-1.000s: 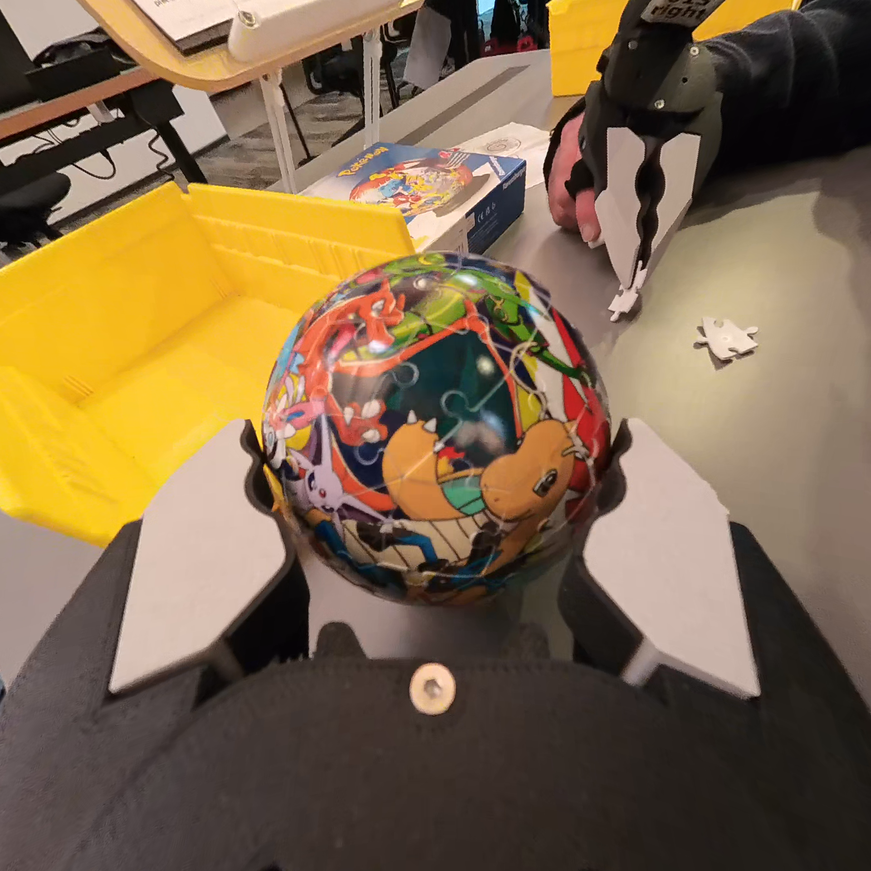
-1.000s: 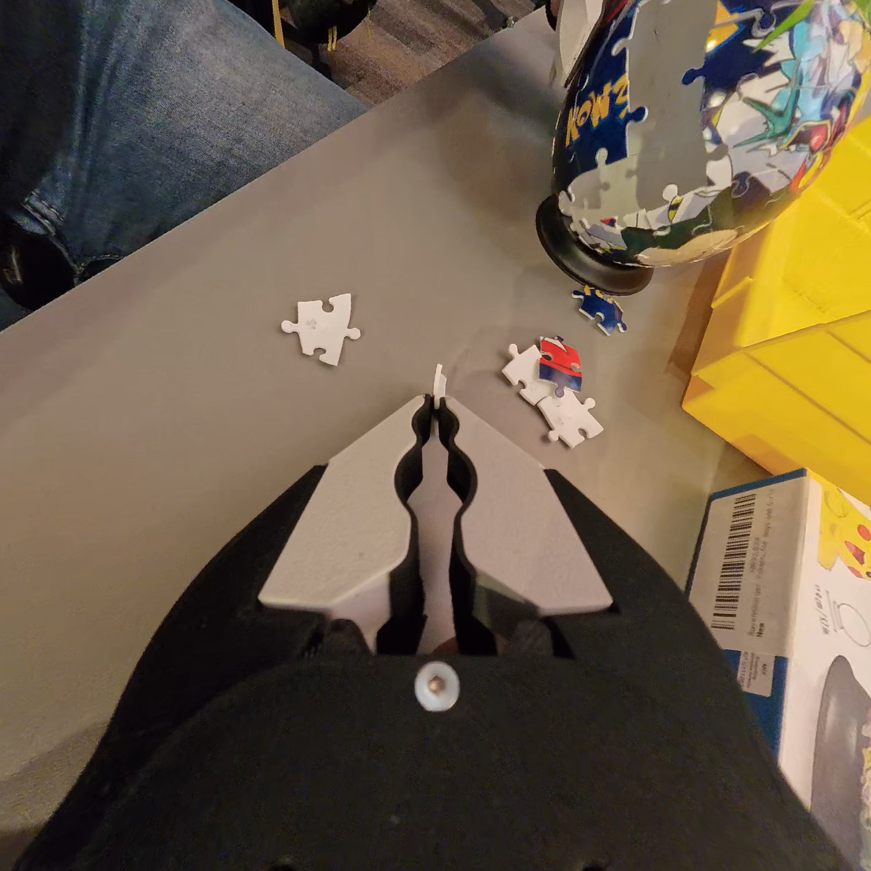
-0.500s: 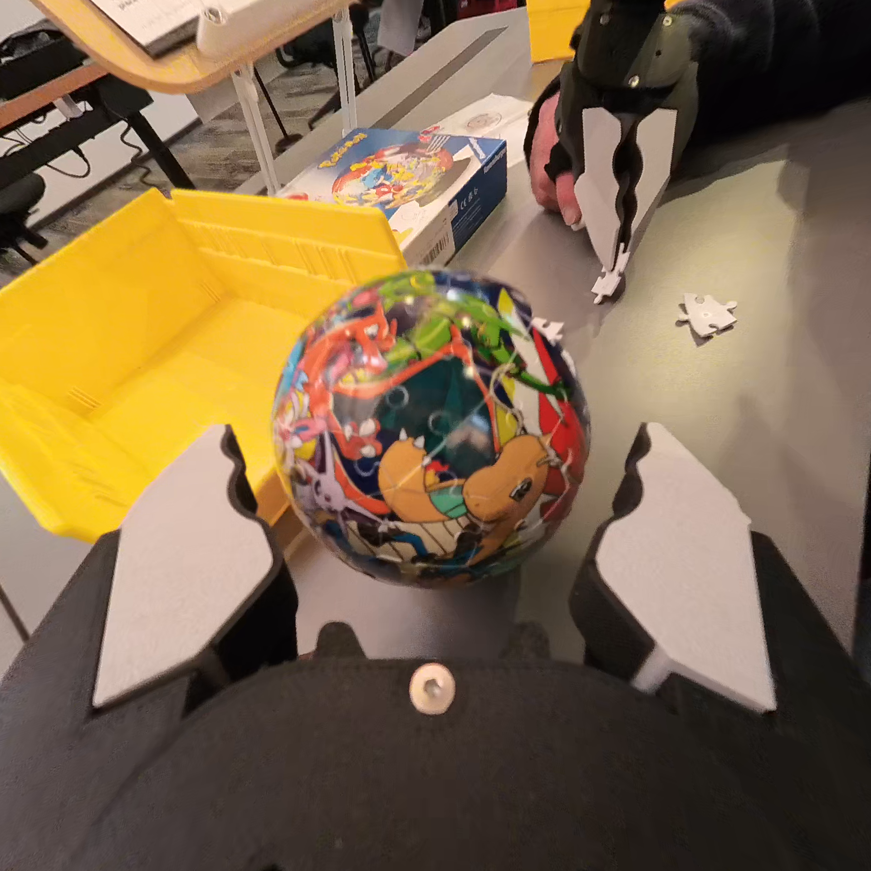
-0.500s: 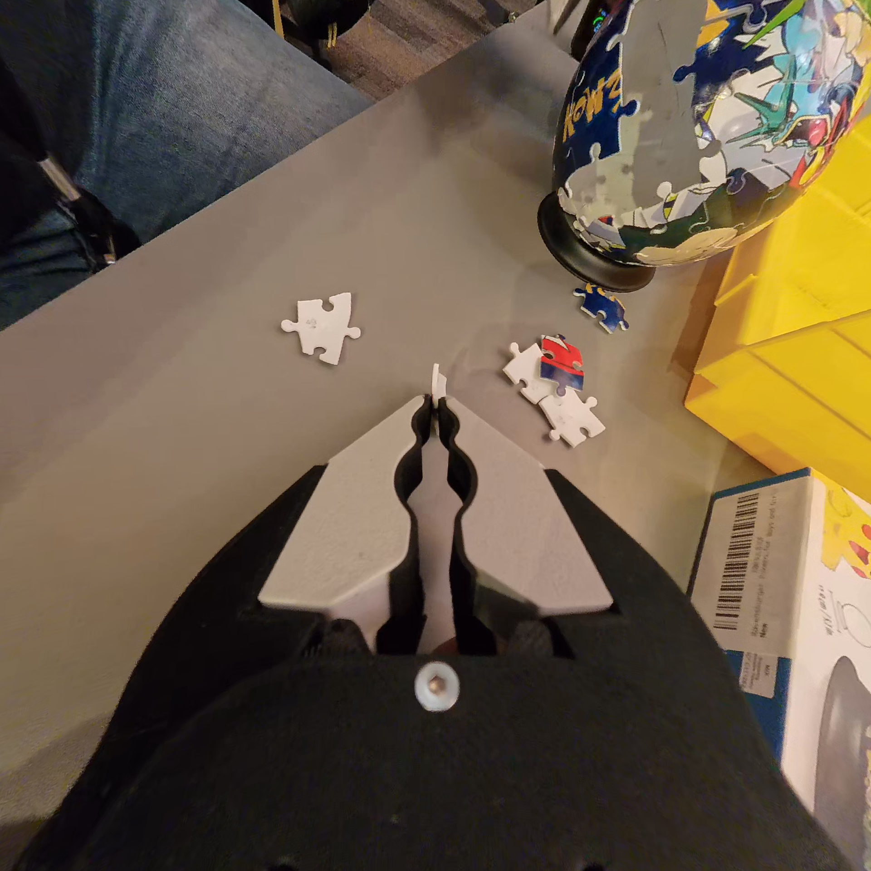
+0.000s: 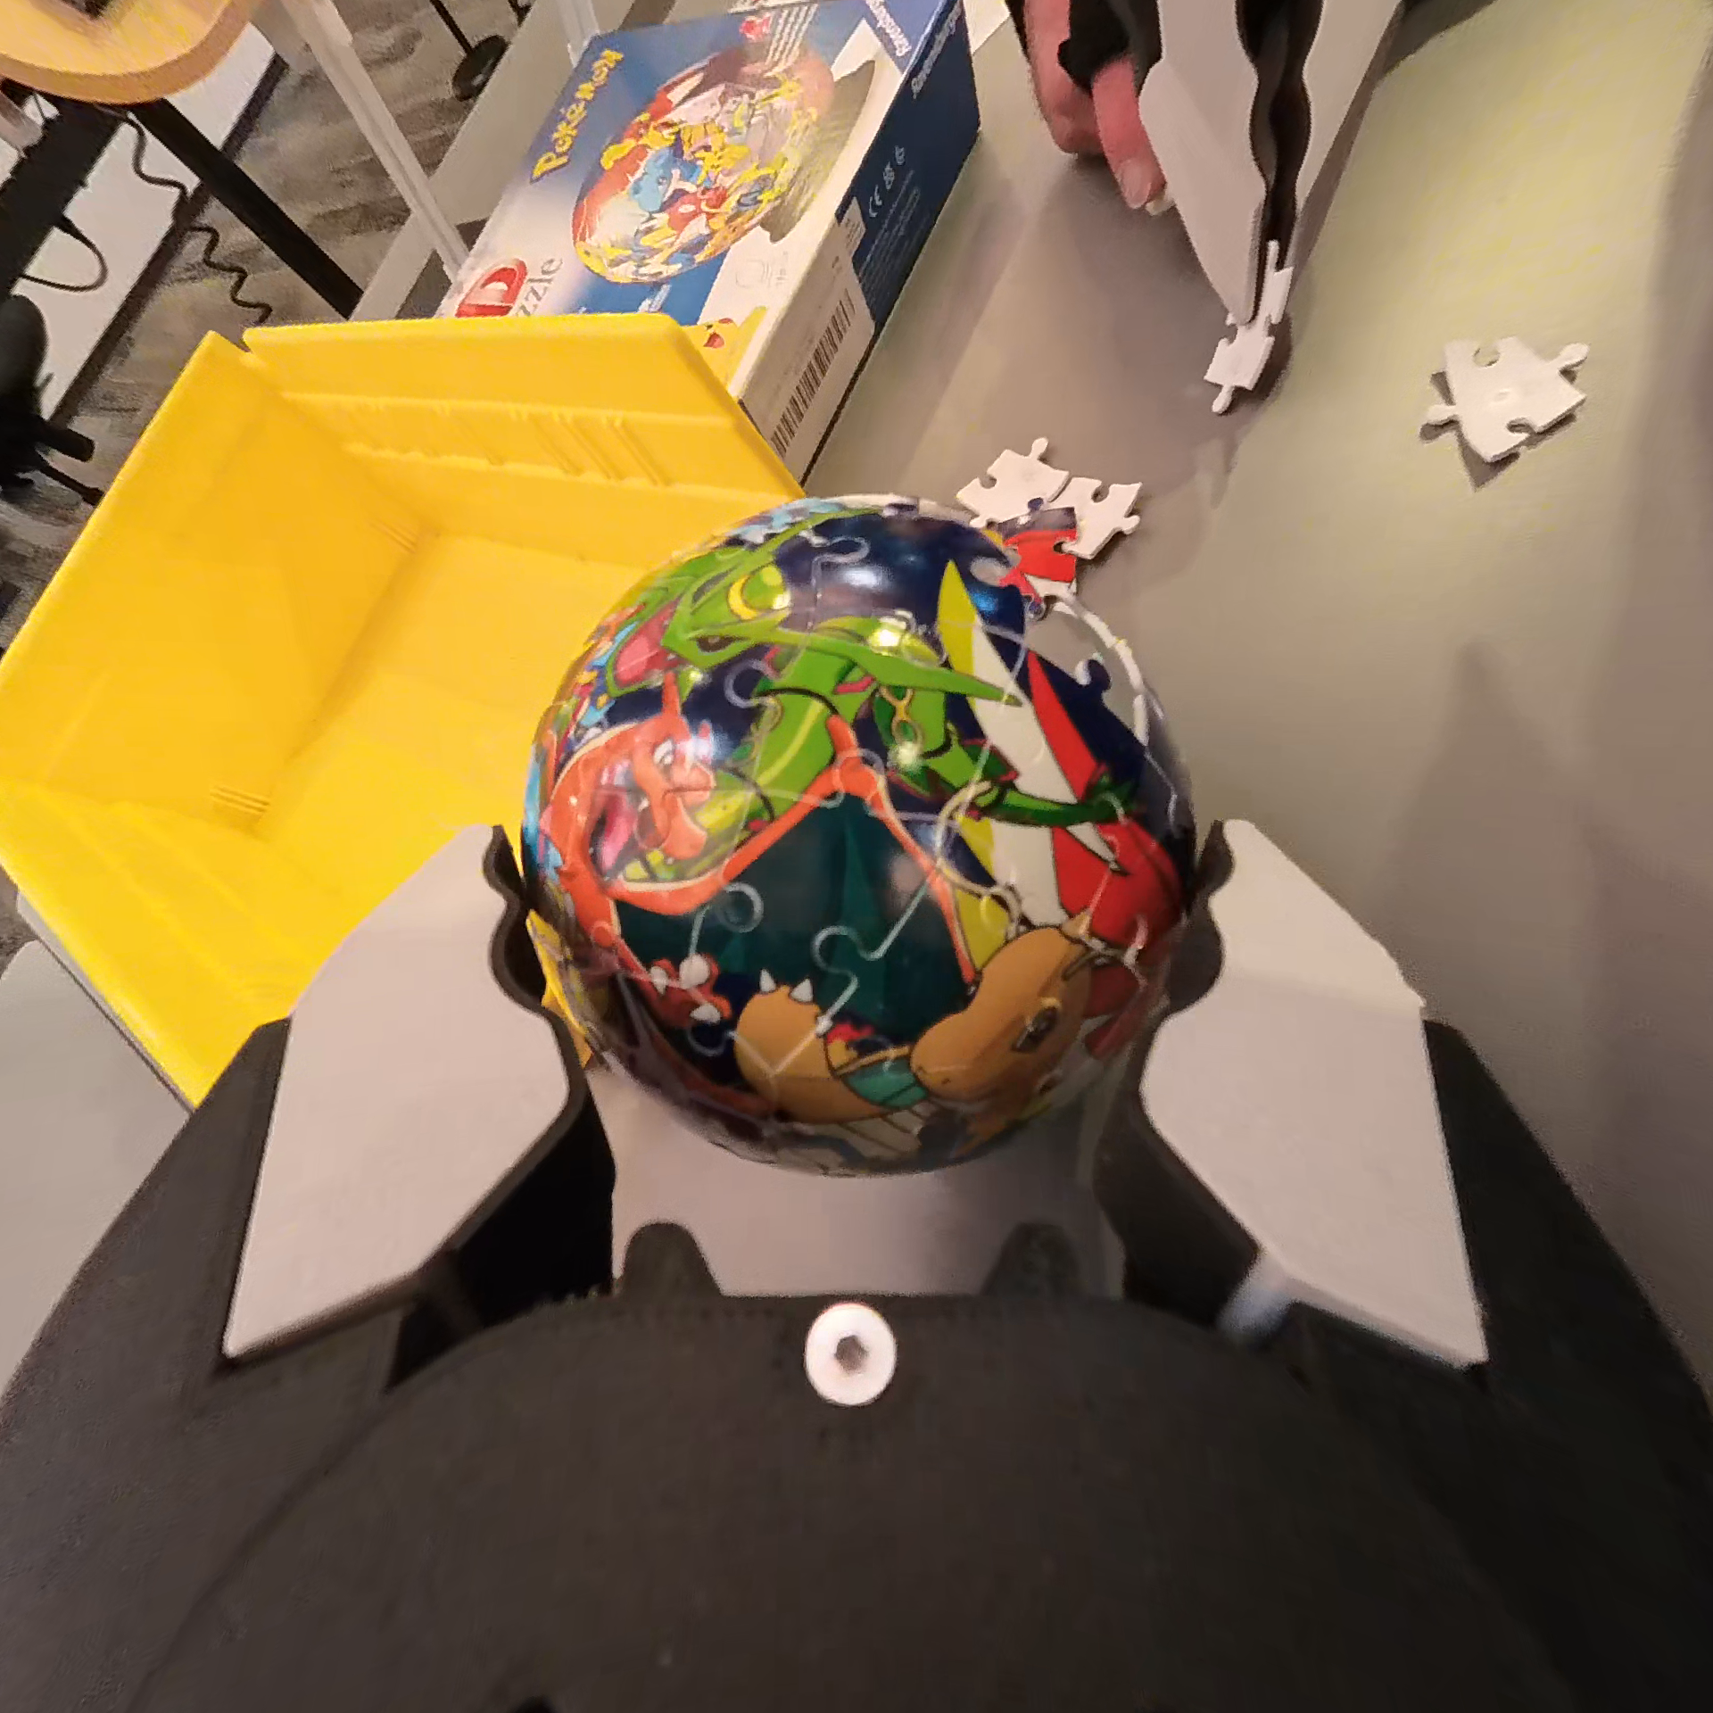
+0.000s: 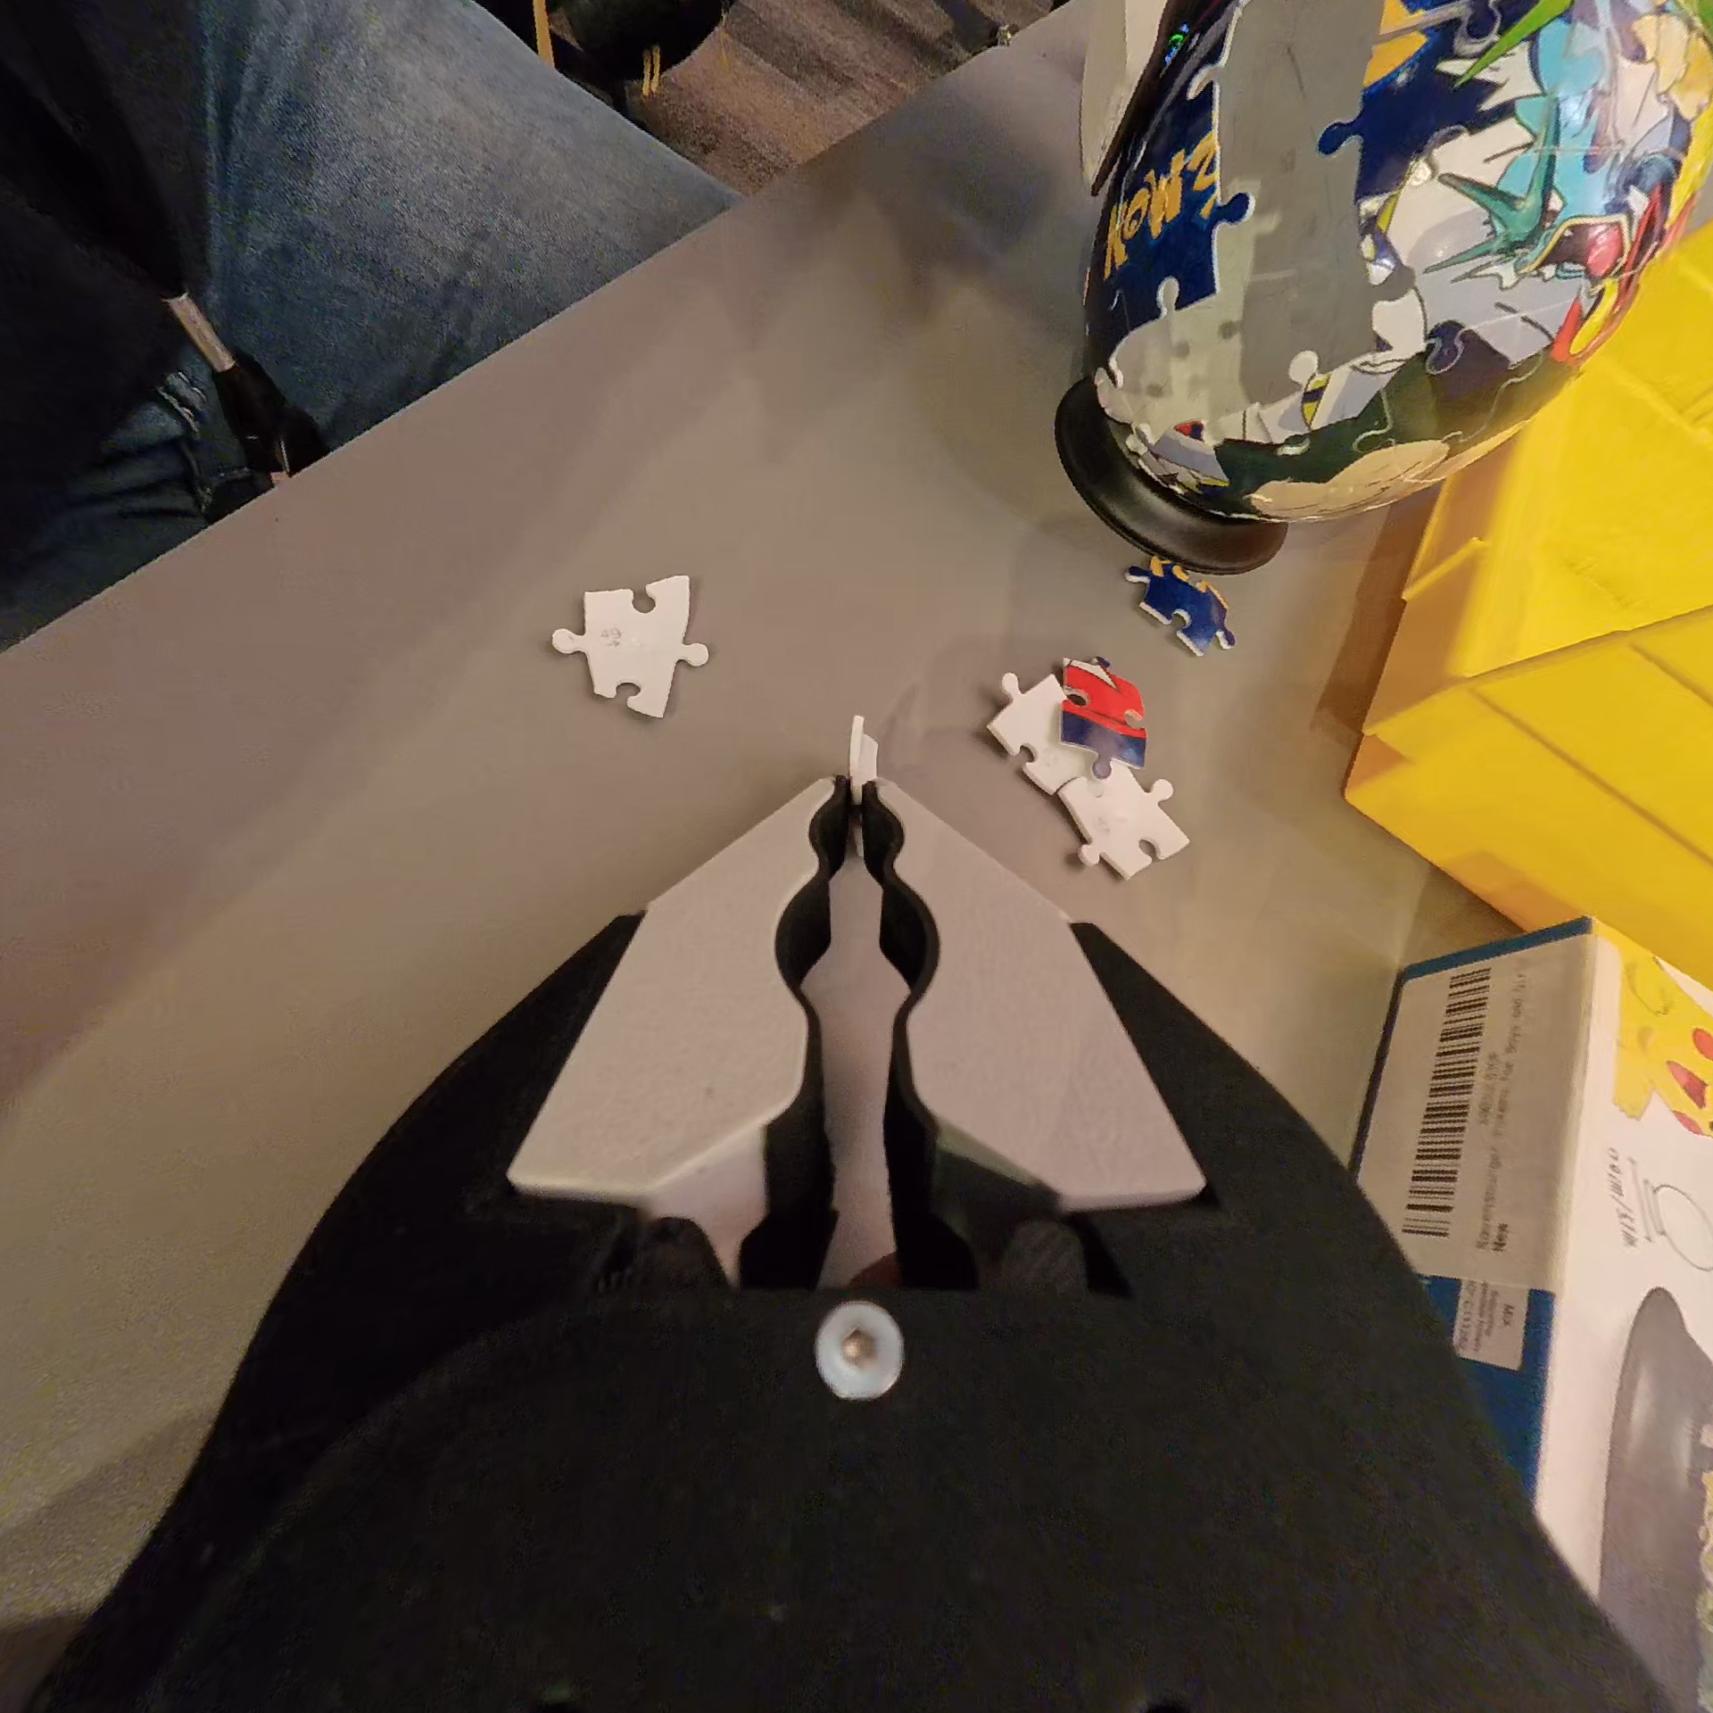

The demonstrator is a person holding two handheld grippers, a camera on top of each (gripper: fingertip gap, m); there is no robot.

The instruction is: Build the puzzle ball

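The colourful puzzle ball (image 5: pixel 853 834) sits on a black stand (image 6: pixel 1168 519) on the grey table. My left gripper (image 5: pixel 857 862) is closed around the ball, with a finger against each side. In the right wrist view the ball (image 6: pixel 1483 278) has an open grey gap where pieces are absent. My right gripper (image 6: pixel 857 788) is shut on a white puzzle piece (image 6: pixel 860 749), held edge-on just above the table. The right gripper (image 5: pixel 1251 278) and its piece (image 5: pixel 1247 357) also show in the left wrist view, beyond the ball.
Loose pieces lie on the table: a white one (image 6: pixel 635 644), a white and red cluster (image 6: pixel 1094 742) and a blue one (image 6: pixel 1182 607). A yellow bin (image 5: pixel 278 602) and the puzzle box (image 5: pixel 742 185) stand beside the ball. A person's leg (image 6: pixel 324 232) is at the table edge. Across from one pair of fingers to the other is roughly 20 cm.
My left gripper let go of the ball and opened wide, then closed against its sides again from higher up. The right gripper kept hold of the white piece and barely moved.
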